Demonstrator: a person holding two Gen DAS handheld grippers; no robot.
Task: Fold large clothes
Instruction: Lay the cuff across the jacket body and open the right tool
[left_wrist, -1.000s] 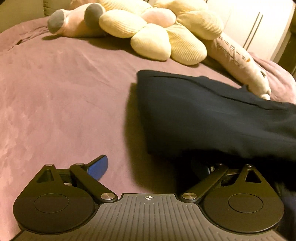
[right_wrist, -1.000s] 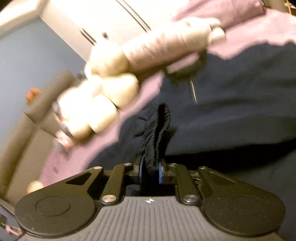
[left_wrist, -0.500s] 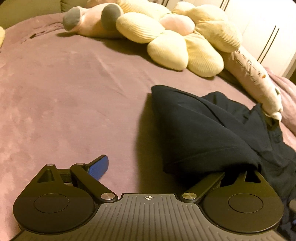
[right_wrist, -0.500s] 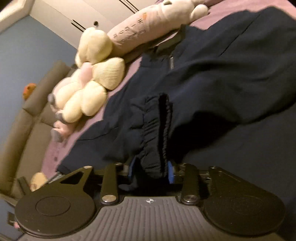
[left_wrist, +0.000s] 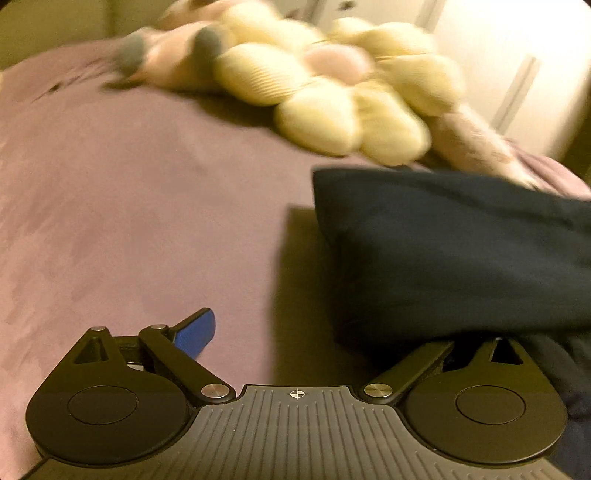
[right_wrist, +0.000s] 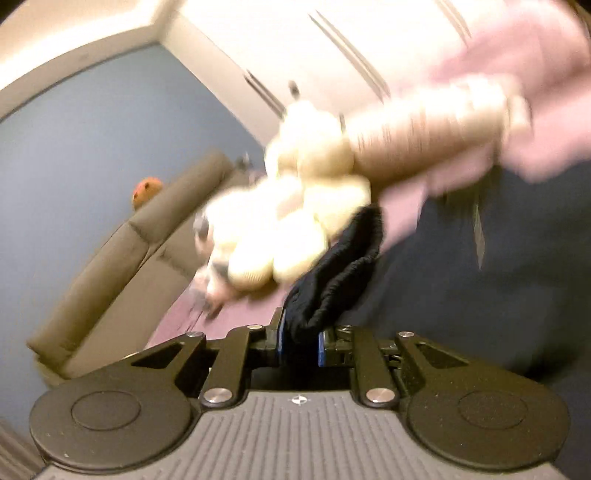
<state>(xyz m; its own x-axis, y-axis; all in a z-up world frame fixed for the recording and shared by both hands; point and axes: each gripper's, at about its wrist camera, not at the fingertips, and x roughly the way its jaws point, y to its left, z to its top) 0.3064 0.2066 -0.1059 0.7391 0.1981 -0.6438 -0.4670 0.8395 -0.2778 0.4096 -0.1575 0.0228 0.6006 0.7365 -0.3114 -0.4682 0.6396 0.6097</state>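
Observation:
A dark navy garment (left_wrist: 461, 251) hangs raised over the right side of the mauve bed cover (left_wrist: 129, 206). Its lower edge drapes over the right finger of my left gripper (left_wrist: 325, 332) and hides it. That gripper is open; its blue left pad (left_wrist: 195, 332) is bare above the cover. In the right wrist view, the garment's gathered elastic cuff (right_wrist: 332, 280) stands between the blue pads of my right gripper (right_wrist: 300, 347). The jaws are closing and the pads press on the cuff. The rest of the garment (right_wrist: 498, 277) spreads to the right, blurred.
A cream flower-shaped plush (left_wrist: 332, 99) and a long pink plush (left_wrist: 476, 147) lie at the far side of the bed. White wardrobe doors (left_wrist: 517, 55) stand behind. The right wrist view shows a brown headboard (right_wrist: 147, 240) against a blue wall (right_wrist: 92, 129).
The right gripper has swung upward with the cuff still between its pads, which have drawn closer together. In the left wrist view the slumped garment has been lifted and pulled taut across the right.

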